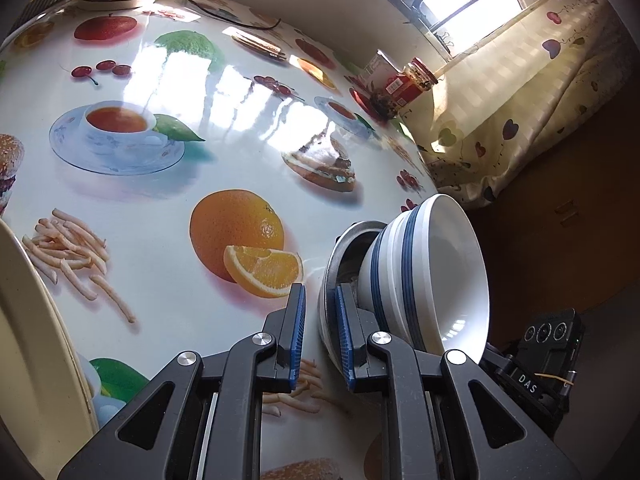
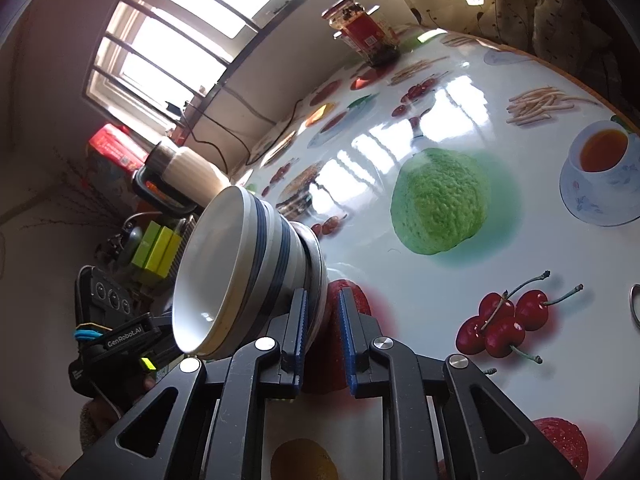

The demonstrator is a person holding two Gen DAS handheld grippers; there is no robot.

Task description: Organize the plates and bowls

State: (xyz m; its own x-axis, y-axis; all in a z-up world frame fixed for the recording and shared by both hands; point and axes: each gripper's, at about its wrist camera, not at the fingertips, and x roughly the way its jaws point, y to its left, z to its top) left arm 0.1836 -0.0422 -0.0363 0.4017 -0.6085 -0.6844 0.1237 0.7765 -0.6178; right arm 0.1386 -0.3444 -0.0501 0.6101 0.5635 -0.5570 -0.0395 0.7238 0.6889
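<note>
A stack of white bowls with blue bands (image 1: 424,276) sits in a metal plate (image 1: 332,280) on the fruit-print table. My left gripper (image 1: 320,332) has its jaws on either side of the metal plate's rim, a small gap showing. In the right wrist view the same bowl stack (image 2: 240,268) and metal plate (image 2: 318,276) appear, and my right gripper (image 2: 324,332) likewise straddles the plate's rim from the opposite side. A cream plate (image 1: 28,340) lies at the far left of the left wrist view.
A red-labelled jar (image 1: 416,80) and a carton stand at the table's far edge near the window; the jar also shows in the right wrist view (image 2: 360,28). A kettle (image 2: 180,172) stands behind the bowls. A metal rim (image 2: 634,304) shows at the right edge.
</note>
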